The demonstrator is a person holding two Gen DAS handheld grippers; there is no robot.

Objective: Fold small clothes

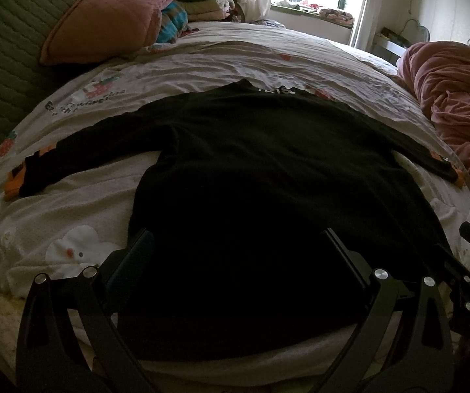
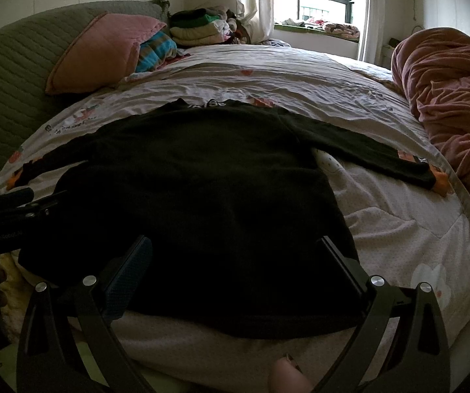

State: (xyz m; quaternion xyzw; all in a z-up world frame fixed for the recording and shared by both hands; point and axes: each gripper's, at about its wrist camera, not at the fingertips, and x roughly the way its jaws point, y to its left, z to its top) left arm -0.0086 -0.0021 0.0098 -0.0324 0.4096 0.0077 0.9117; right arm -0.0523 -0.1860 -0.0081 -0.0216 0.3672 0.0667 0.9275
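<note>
Fingers of your left gripper (image 1: 235, 258) and right gripper (image 2: 235, 262) stand spread wide, holding nothing, near the hem of the black top (image 1: 251, 170). It lies flat on the bed (image 1: 300, 55), sleeves out; no fold is made yet.

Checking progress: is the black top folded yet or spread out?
Spread out: the black top lies flat on the bed, both sleeves stretched sideways.
</note>
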